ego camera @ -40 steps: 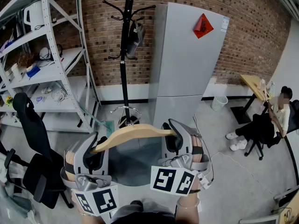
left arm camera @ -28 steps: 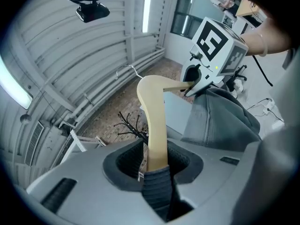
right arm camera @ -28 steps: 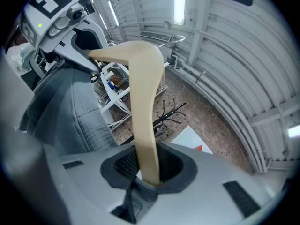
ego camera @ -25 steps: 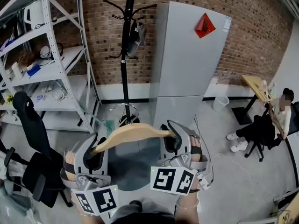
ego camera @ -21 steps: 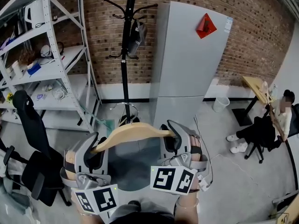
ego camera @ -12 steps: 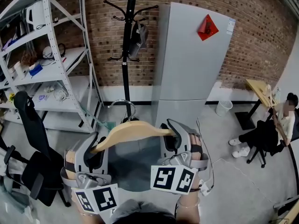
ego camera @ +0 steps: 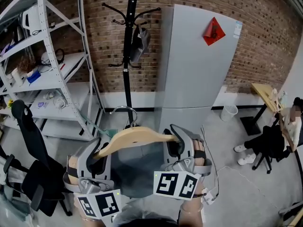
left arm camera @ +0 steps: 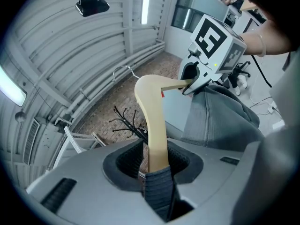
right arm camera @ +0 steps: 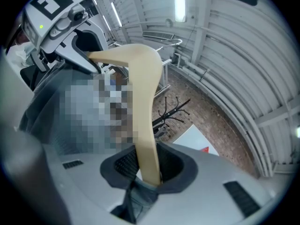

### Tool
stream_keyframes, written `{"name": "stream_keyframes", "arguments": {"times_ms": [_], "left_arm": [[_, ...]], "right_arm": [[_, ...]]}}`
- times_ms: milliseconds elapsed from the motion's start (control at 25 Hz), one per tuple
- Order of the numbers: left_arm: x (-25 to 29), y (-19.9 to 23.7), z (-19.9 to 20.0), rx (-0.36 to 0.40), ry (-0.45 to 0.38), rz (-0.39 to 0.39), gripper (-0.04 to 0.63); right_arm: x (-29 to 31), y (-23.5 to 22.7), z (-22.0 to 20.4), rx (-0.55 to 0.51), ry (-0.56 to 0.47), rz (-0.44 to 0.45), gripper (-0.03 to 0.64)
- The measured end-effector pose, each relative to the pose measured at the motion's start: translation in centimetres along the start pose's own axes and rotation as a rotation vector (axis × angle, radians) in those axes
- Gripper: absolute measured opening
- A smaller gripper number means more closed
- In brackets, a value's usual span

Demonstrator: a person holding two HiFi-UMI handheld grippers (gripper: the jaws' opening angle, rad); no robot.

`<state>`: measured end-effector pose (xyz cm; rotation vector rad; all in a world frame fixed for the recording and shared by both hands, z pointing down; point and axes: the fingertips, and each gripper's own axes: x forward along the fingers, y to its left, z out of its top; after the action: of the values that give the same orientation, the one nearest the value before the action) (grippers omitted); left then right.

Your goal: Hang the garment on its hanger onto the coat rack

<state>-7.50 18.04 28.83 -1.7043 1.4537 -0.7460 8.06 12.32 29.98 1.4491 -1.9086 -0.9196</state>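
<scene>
L side: metal shelf unit, black office chair below it. The left gripper clamps the wooden hanger at its L end, jaws closed on the wood w/ grey fabric at the tip. Hanger spans btwn both grippers, hook up, grey garment draped beneath. Coat rack stands behind by the brick wall; hanger not yet hung on it. The right gripper clamps the hanger's R end. Grey fridge behind; seated person far R.
</scene>
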Motion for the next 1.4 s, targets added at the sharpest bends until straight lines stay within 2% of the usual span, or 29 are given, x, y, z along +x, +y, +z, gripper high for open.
{"name": "stream_keyframes", "arguments": {"times_ms": [520, 960, 1160, 1400], "left_arm": [[8.5, 3.1, -5.2, -0.018, -0.024, -0.005, 0.117], [13.7, 5.6, -9.9, -0.034, -0.057, 0.001, 0.117], [16.4, 5.9, -10.7, -0.062, -0.074, 0.0, 0.117], [20.9, 5.6, -11.7, -0.056, -0.068, -0.018, 0.117]], "right_arm": [[9.4, 0.6, 1.8, -0.014, 0.023, -0.006, 0.084], [16.0, 1.9, 4.0, -0.014, 0.036, -0.022, 0.089], [18.5, 1.5, 3.6, 0.013, 0.049, -0.045, 0.095], [22.8, 1.2, 2.2, 0.023, 0.067, -0.047, 0.097]]}}
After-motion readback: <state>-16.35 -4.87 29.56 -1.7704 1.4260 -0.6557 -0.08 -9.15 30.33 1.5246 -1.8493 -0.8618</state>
